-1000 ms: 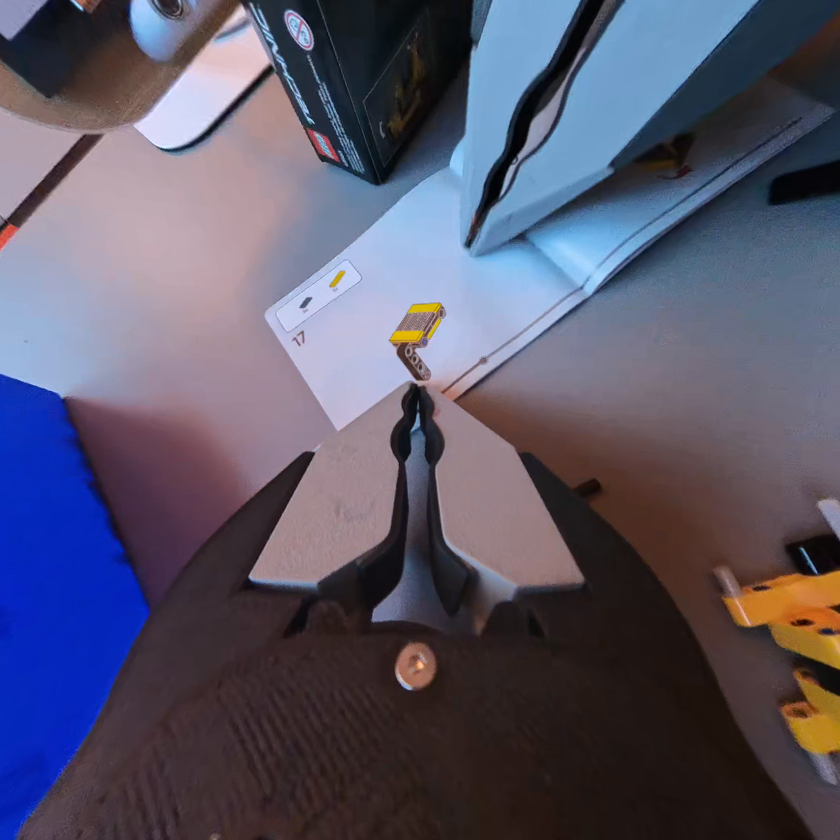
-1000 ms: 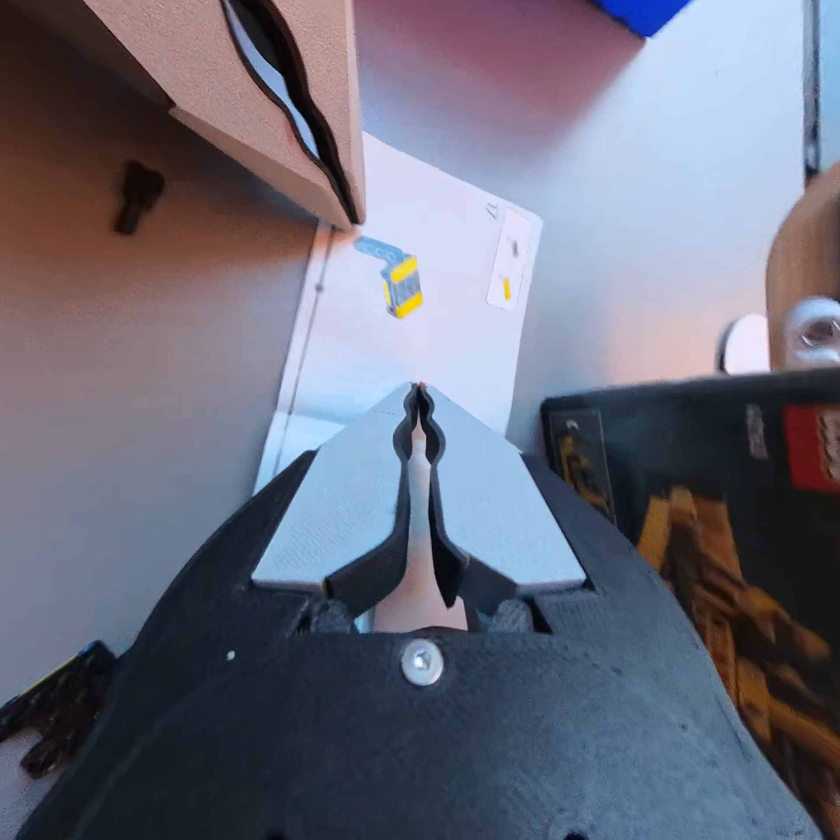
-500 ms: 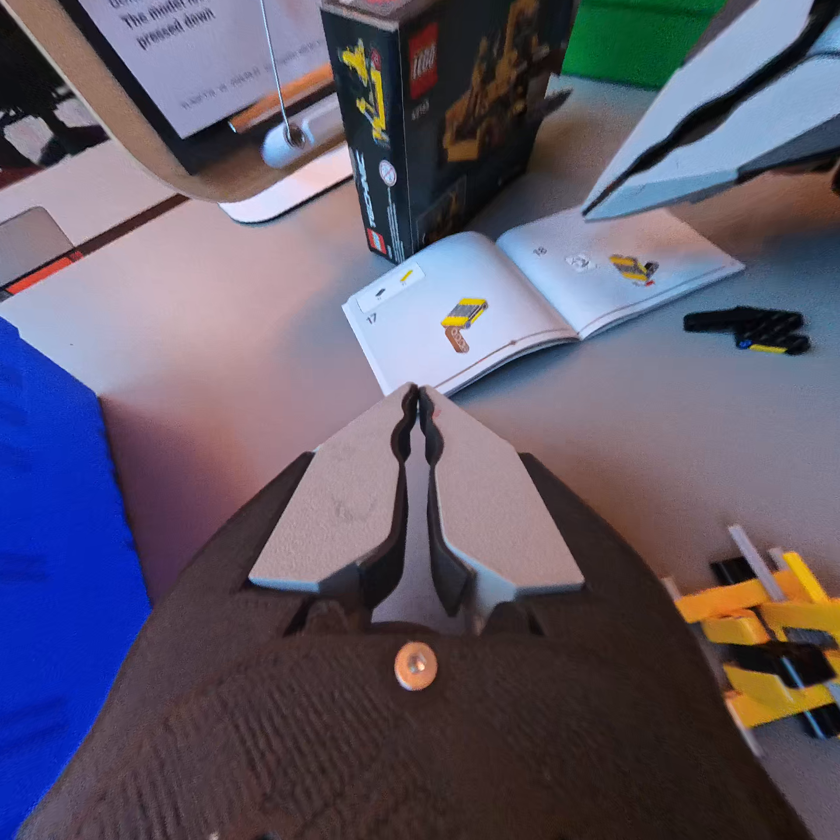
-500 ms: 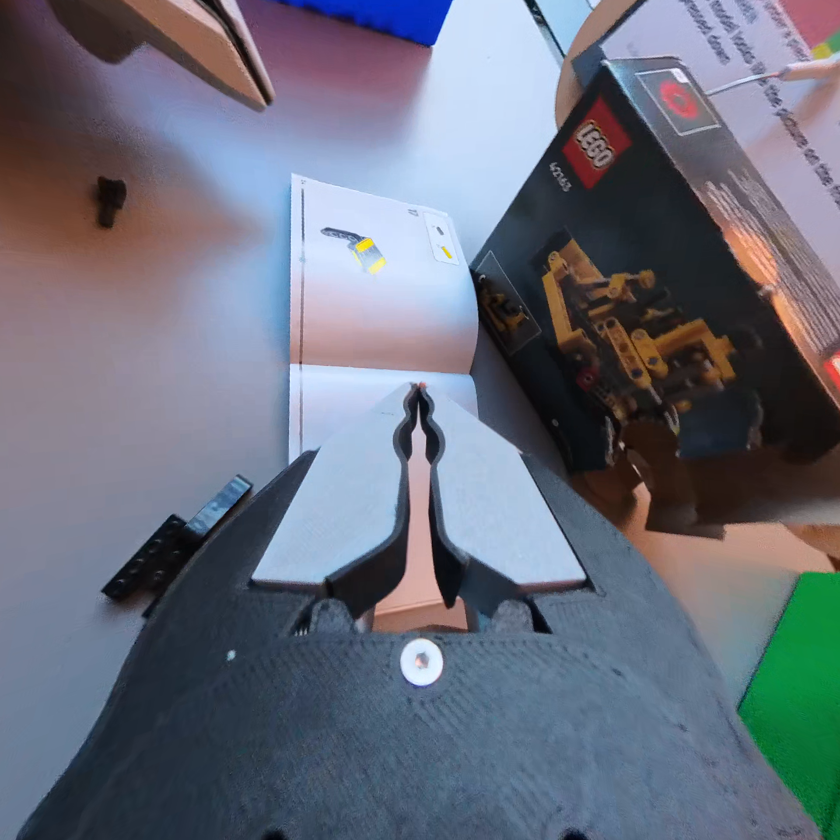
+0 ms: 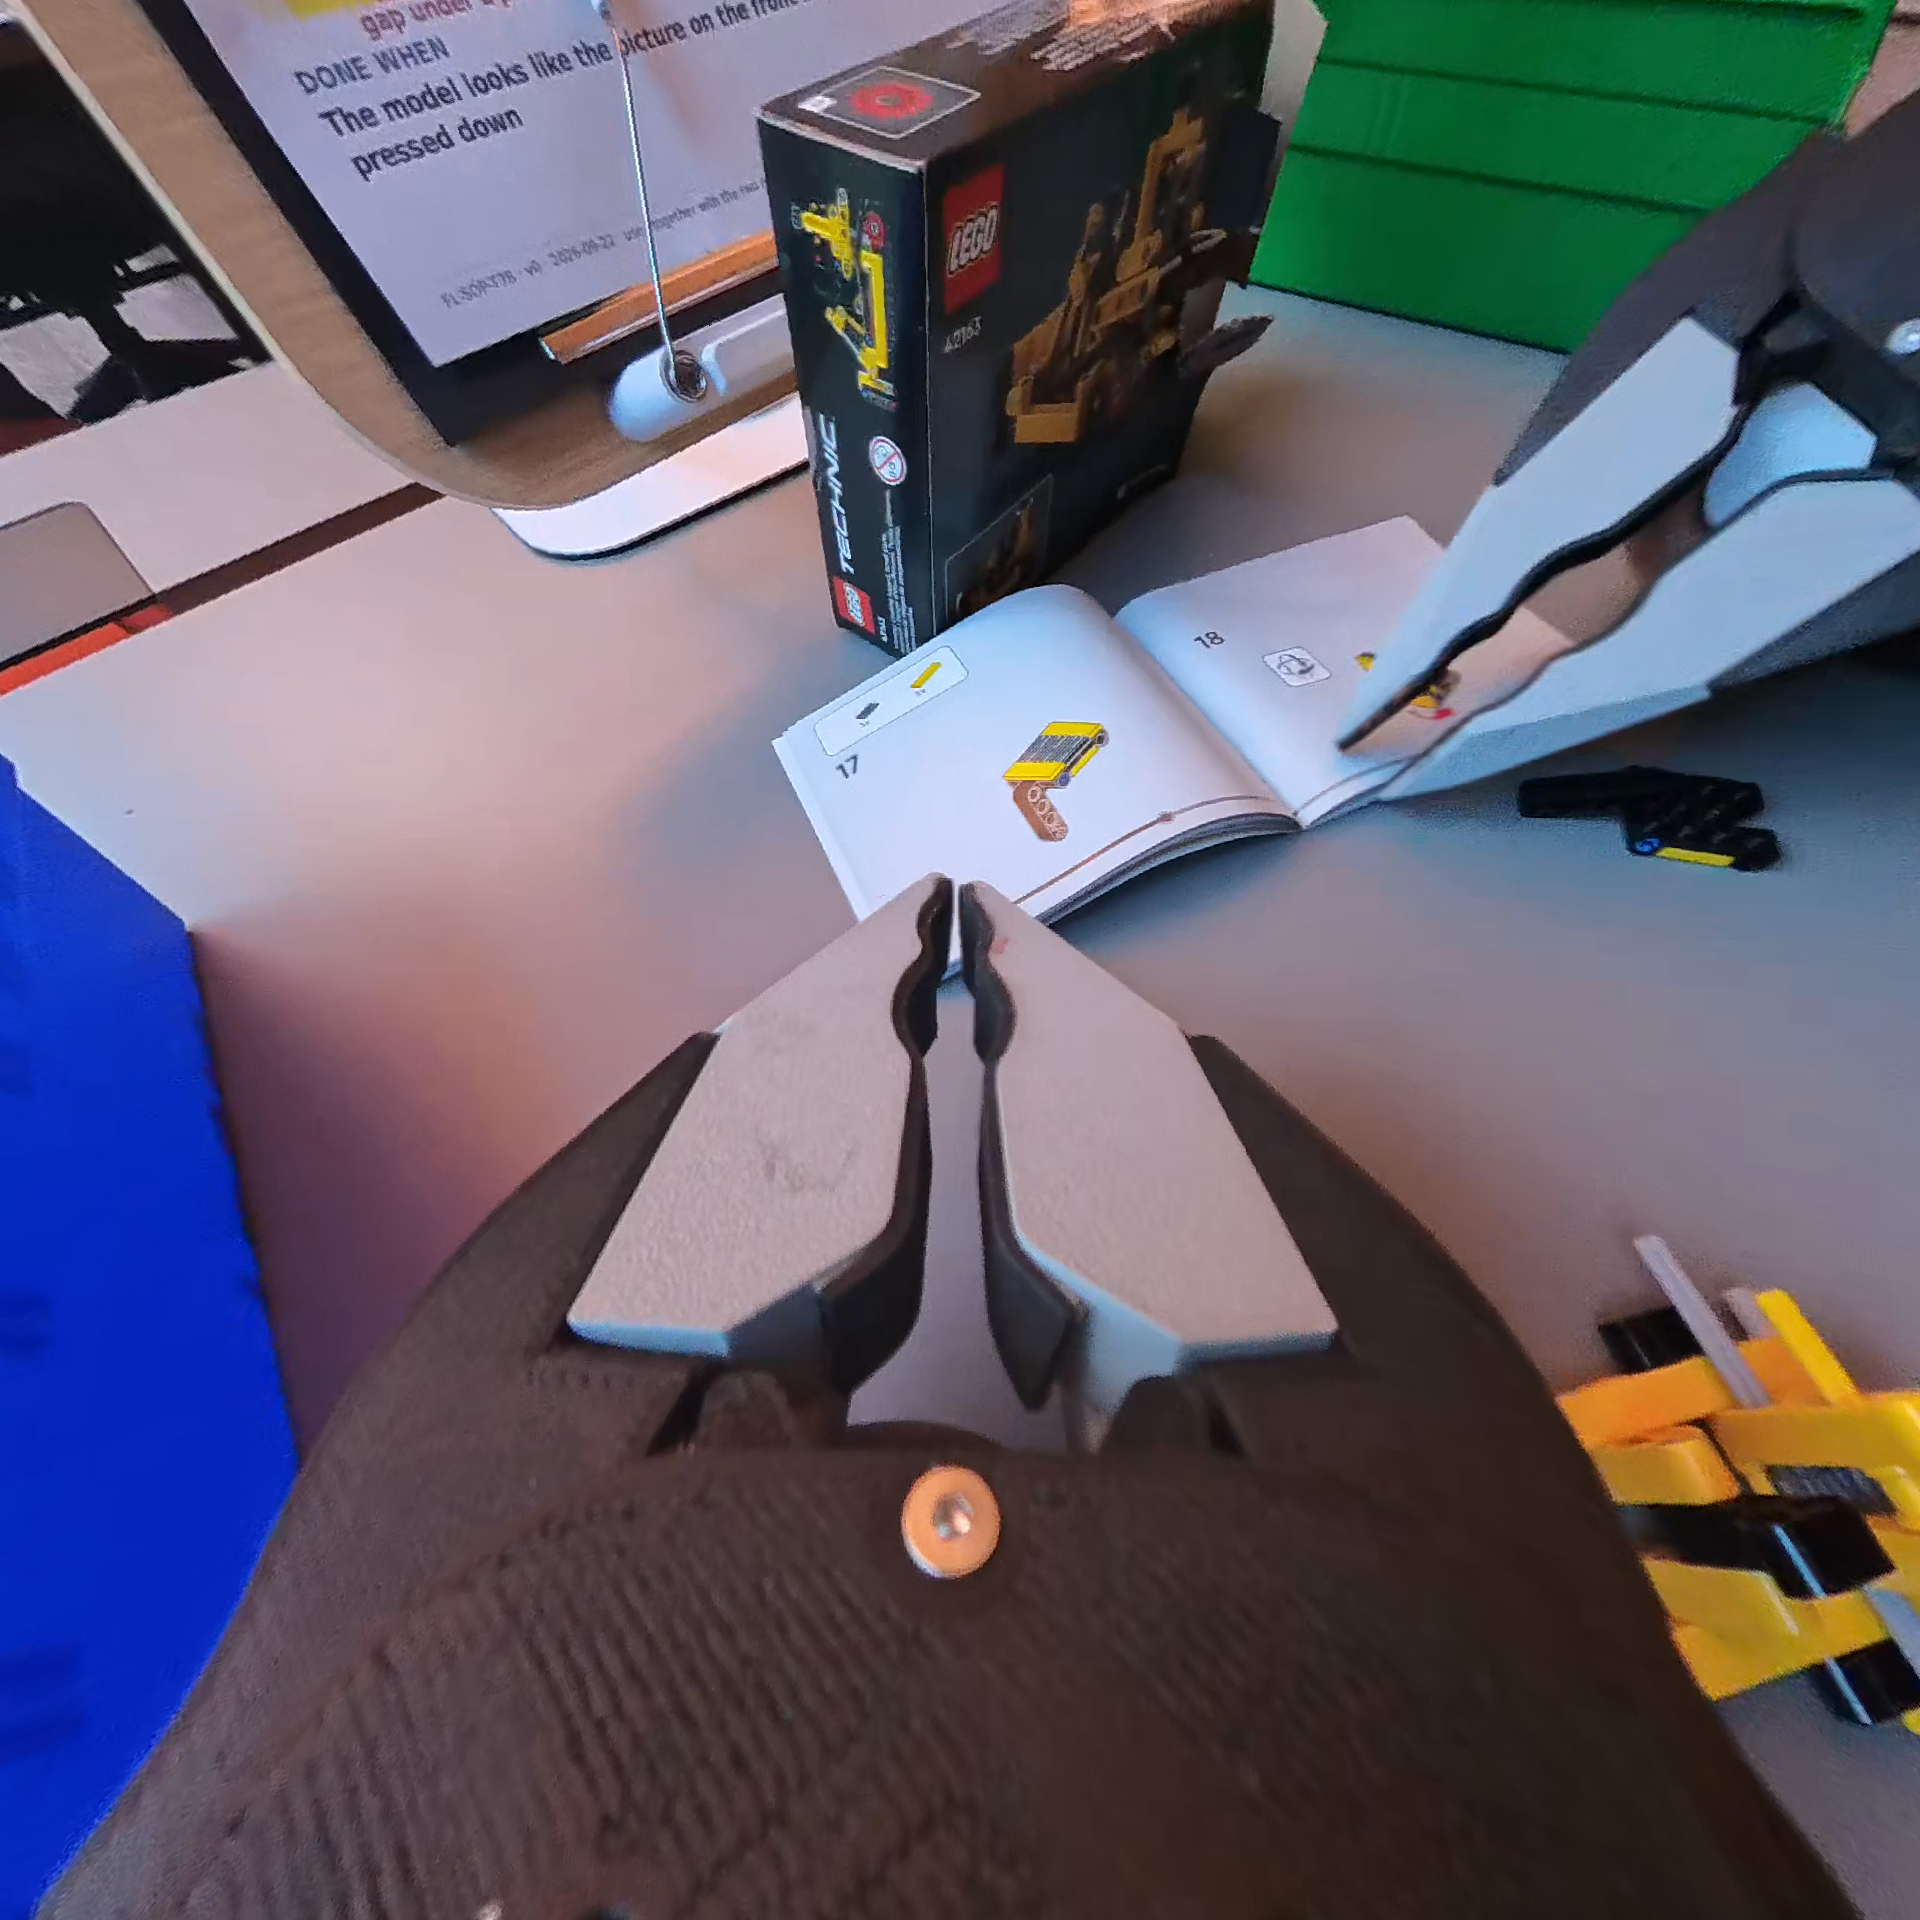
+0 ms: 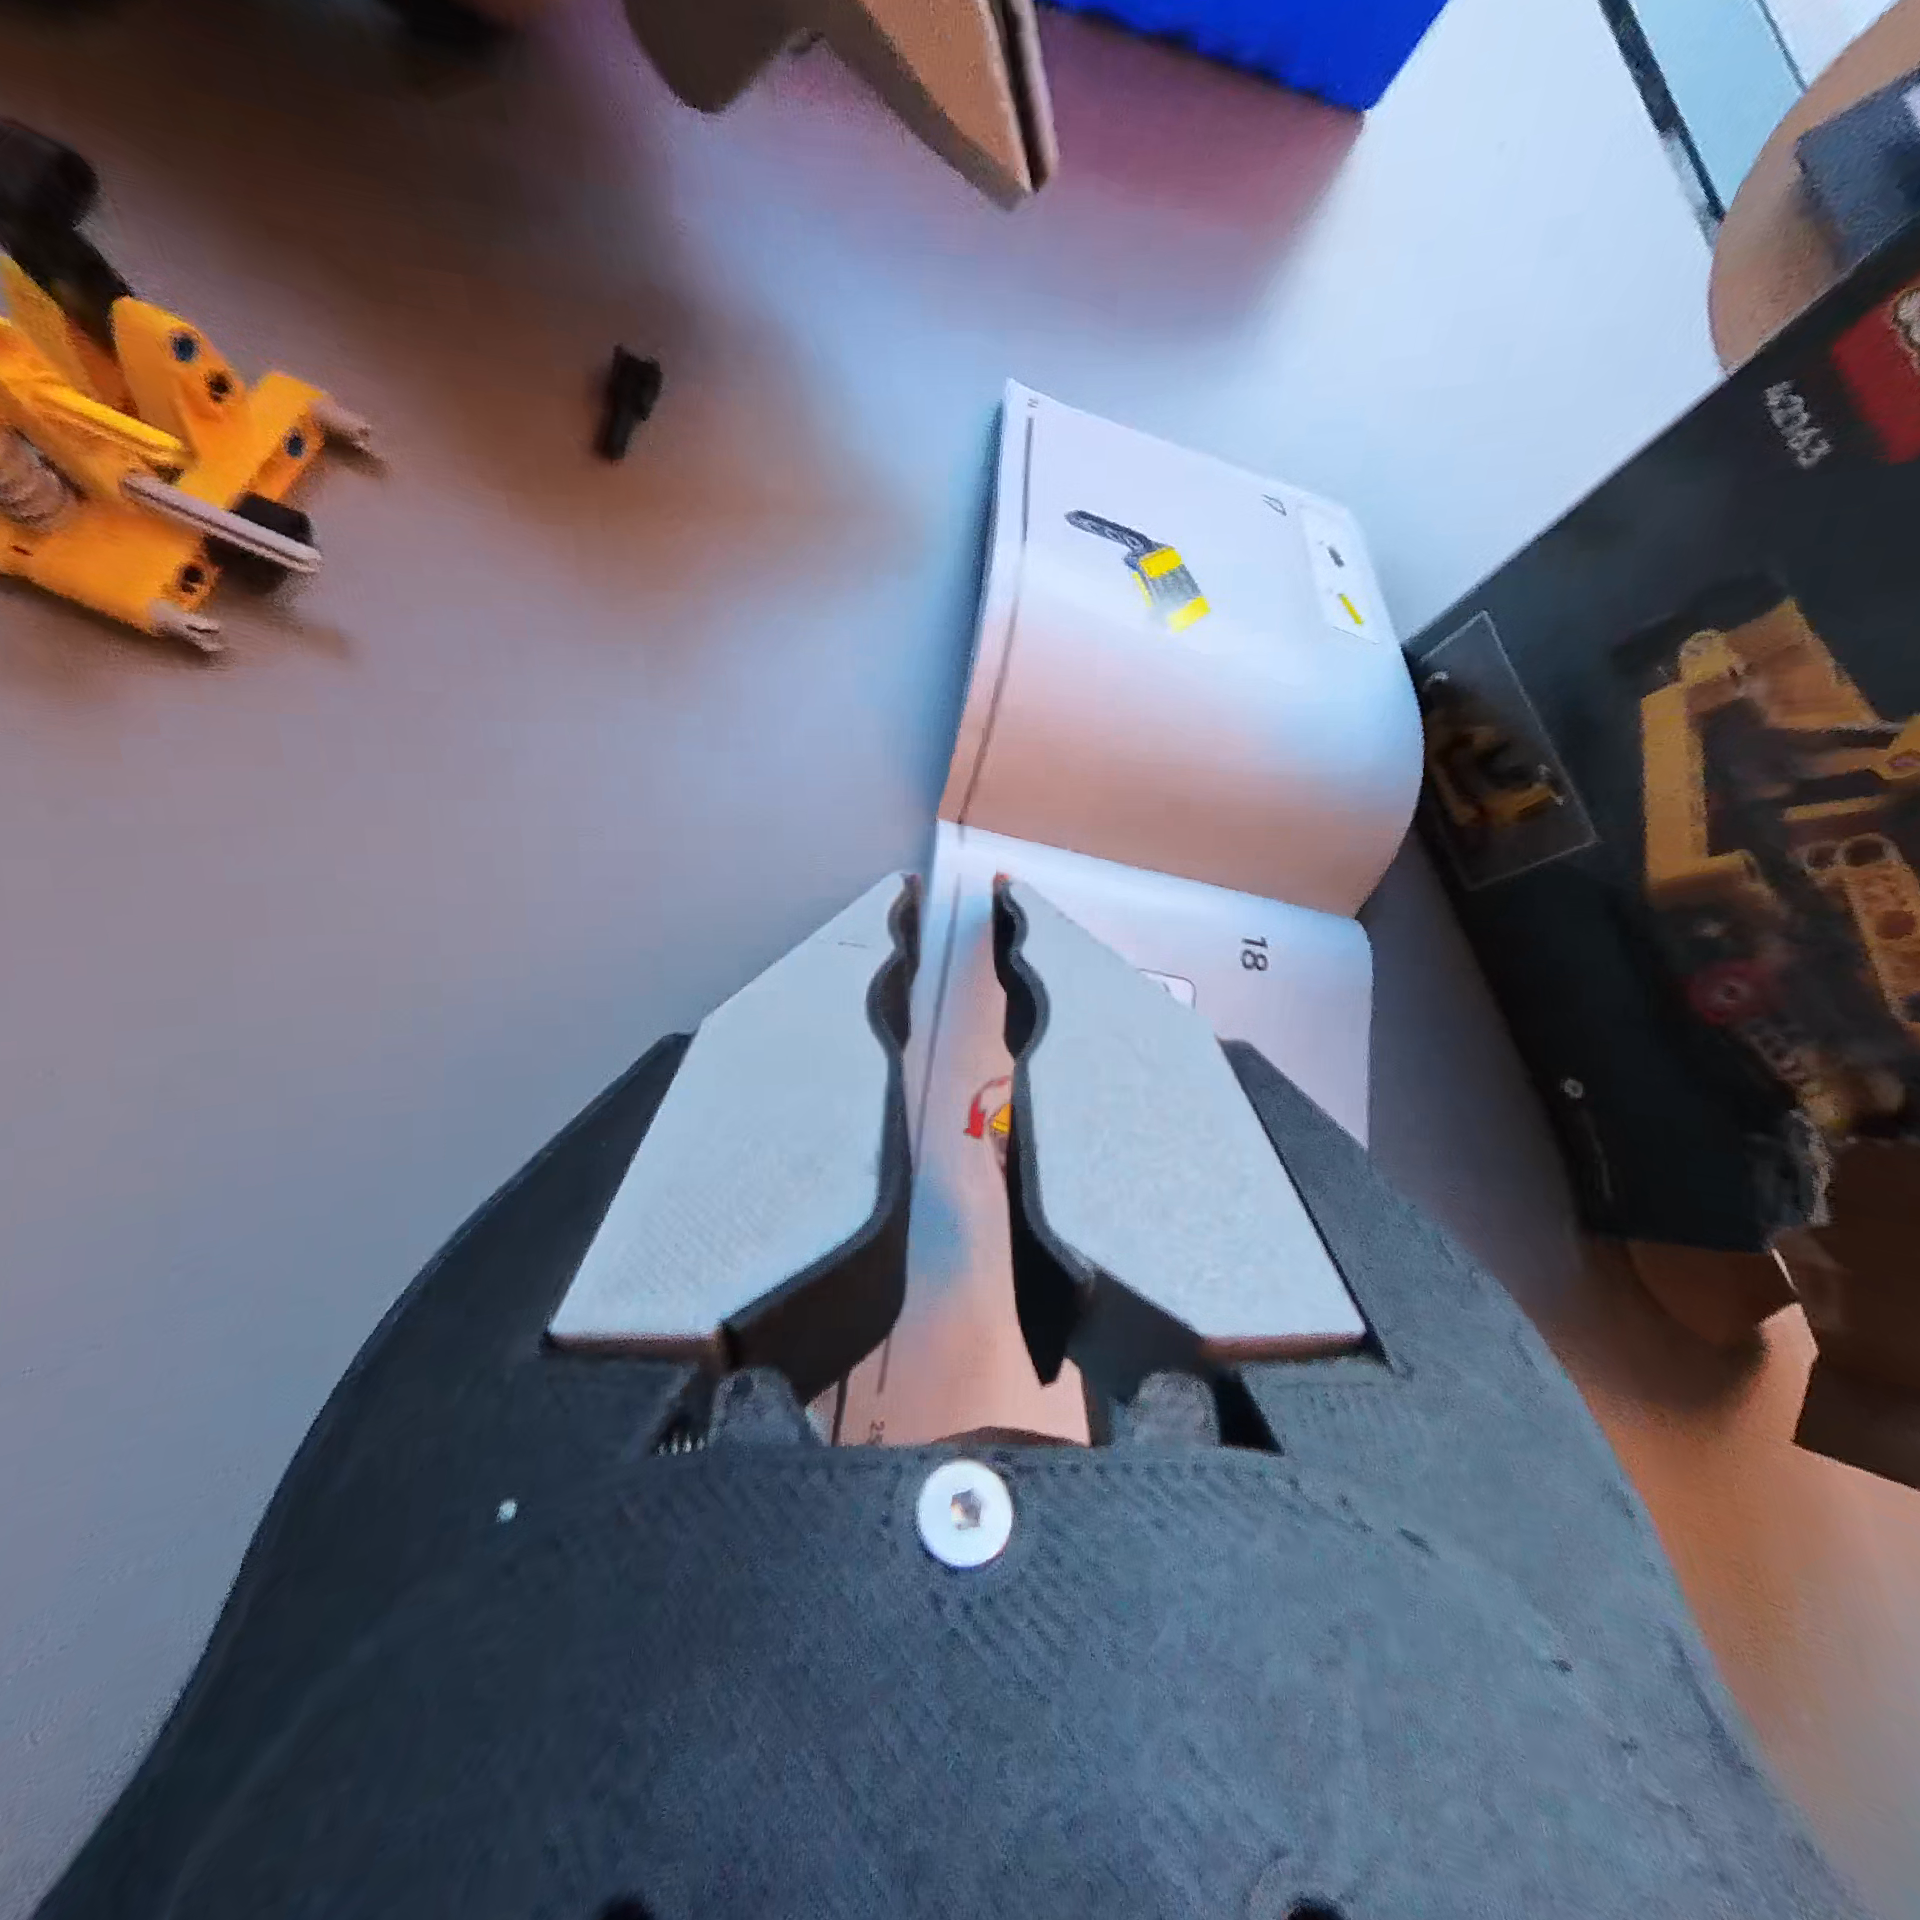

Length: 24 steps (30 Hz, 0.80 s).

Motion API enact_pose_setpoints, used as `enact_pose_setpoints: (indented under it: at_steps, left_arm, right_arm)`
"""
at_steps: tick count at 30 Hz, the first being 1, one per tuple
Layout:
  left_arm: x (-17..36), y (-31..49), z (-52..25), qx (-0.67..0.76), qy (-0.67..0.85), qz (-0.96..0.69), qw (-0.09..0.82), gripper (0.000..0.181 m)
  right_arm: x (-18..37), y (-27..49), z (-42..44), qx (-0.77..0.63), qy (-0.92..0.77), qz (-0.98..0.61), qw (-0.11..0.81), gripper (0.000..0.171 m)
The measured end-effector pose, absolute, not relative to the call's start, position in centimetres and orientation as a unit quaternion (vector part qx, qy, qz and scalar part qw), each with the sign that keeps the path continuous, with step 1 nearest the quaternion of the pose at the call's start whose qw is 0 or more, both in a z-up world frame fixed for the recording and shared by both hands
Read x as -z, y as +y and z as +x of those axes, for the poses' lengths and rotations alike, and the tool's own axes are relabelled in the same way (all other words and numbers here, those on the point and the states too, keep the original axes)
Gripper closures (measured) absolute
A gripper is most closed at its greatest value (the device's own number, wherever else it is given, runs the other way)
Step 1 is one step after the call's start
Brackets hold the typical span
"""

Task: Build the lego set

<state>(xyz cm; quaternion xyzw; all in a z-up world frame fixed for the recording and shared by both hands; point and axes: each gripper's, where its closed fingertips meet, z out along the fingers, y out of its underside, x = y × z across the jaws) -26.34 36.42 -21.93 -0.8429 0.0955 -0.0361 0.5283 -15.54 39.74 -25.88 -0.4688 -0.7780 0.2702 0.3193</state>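
The right claw (image 6: 954, 883), slightly open and empty, hovers over the instruction booklet (image 6: 1195, 727). The left claw (image 5: 954, 891), nearly closed and empty, is nearer the yellow lego assembly (image 5: 1766, 1507), lying on the bench (image 5: 520, 831) to its right.

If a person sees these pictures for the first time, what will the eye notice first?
Probably the open instruction booklet in the middle of the grey table, with the black set box standing just behind it. Next, the half-built yellow model at the right edge, and the right gripper slightly open over the booklet's right page.
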Motion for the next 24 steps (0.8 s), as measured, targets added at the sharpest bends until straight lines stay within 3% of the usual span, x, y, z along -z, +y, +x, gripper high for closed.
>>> enact_pose_setpoints:
  at_steps: [4, 7, 14, 18, 24]
  left_arm:
    - [22.0, 36.4, -26.4, 0.045, 0.09, -0.844, 0.527, 0.181]
    - [22.1, 36.5, -26.3, 0.04, 0.094, -0.846, 0.524, 0.18]
    - [22.2, 36.4, -26.0, 0.016, 0.112, -0.845, 0.522, 0.177]
    - [22.2, 36.6, -25.9, -0.007, 0.123, -0.842, 0.525, 0.178]
    - [21.1, 36.4, -25.5, 0.012, 0.103, -0.828, 0.551, 0.177]
  right_arm:
    - [24.9, 38.6, -15.1, -0.283, -0.793, -0.428, 0.328, 0.171]
    - [26.6, 40.4, -14.5, -0.221, -0.81, -0.438, 0.323, 0.161]
    - [25.9, 43.2, -12.9, -0.19, -0.816, -0.407, 0.363, 0.167]
    - [23.0, 43.1, -13.4, -0.252, -0.775, -0.415, 0.405, 0.171]
    - [21.1, 45.5, -14.4, -0.225, -0.707, -0.453, 0.494, 0.171]
